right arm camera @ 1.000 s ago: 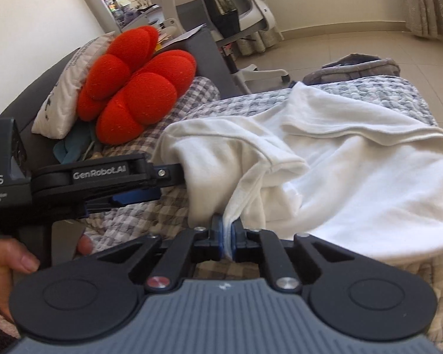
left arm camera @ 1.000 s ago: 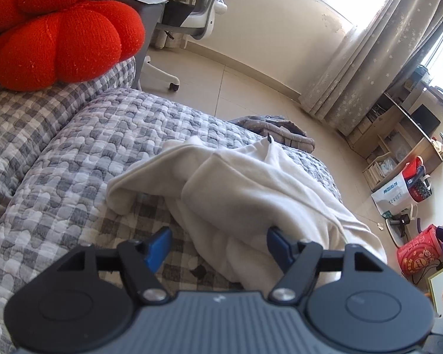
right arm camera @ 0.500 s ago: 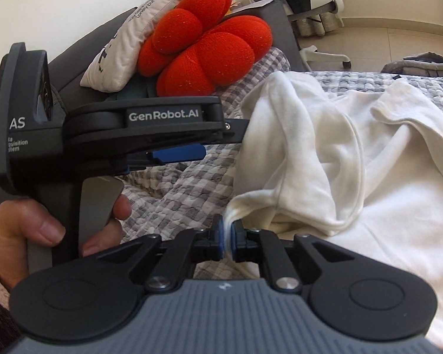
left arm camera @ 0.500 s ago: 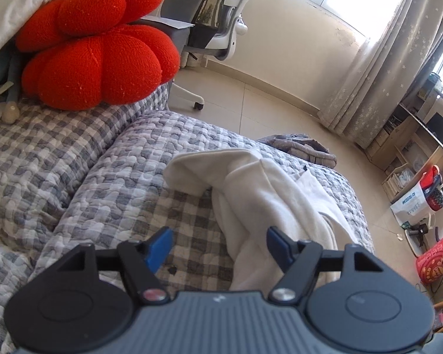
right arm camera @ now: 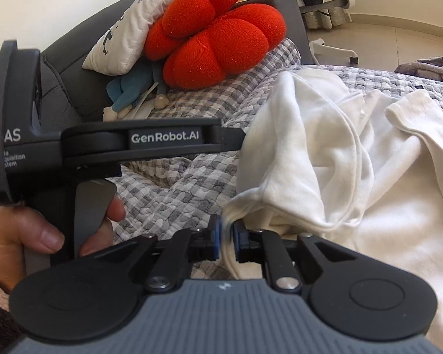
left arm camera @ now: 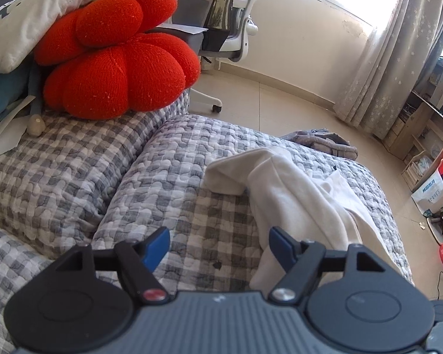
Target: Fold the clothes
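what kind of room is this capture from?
Likely a lived-in bedroom or studio at home: a grey checked quilted bedspread with a white garment on it, a red knitted flower-shaped cushion, and a white swivel office chair by the curtained window.

white garment [left arm camera: 298, 194]: way more bunched up than a second ago. It was spread wide over the checked quilt [left arm camera: 168, 159], now it's a narrow heap off to the right with lots more quilt showing.

right gripper [right arm camera: 226, 237]: had the hem pinched tight before, now the blue pads [right arm camera: 216, 237] look slightly parted with the cloth still between them. Bit blurry there, so not 100% sure.

left gripper [left arm camera: 218, 246]: has swung in close beside the right one, and it fills the left of the right wrist view now.
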A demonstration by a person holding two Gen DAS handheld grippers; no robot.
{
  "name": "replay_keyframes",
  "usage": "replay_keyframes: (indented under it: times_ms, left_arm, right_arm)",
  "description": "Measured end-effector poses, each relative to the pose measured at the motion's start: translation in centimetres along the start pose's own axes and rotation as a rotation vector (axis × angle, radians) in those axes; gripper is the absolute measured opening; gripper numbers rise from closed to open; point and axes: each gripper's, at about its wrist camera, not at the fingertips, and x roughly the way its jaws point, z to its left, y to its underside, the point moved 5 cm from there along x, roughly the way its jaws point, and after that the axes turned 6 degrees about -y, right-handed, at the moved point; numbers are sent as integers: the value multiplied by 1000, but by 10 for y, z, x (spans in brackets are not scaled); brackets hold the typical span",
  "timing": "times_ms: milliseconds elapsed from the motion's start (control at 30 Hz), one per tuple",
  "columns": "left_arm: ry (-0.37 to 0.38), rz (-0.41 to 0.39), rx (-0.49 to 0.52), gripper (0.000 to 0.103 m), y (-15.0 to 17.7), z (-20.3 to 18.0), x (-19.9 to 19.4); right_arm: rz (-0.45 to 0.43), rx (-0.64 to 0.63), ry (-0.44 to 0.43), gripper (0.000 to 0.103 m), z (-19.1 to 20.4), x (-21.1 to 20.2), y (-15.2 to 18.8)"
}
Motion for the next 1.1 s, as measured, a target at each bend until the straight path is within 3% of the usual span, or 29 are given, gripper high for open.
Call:
replay_keyframes:
  times_ms: [100,267,400,533,667,967,1100]
  left_arm:
    - [4,-12,9,79,0,-3,-6]
    - [36,-72,41,87,-3,-16,-26]
    - [76,-75,72,89,2,-30,-33]
    - [101,-58,109,90,9,-43,-33]
    - [53,-12,146,90,19,-58,-23]
    - [-31,51,200,85,73,-82,-34]
    - [-83,49,238,82,93,-89,-58]
  right_arm:
    - [-48,5,34,48,-9,-20,-2]
    - [-136,55,95,50,-37,-56,-4]
    - [-190,103,274,53,-73,-81,0]
    - [-214,151,395,53,-101,-97,5]
    - [-192,190,533,53,-120,-105,12]
    - [-76,355,557,53,-108,-110,65]
    - [-23,340,614,53,-83,-128,83]
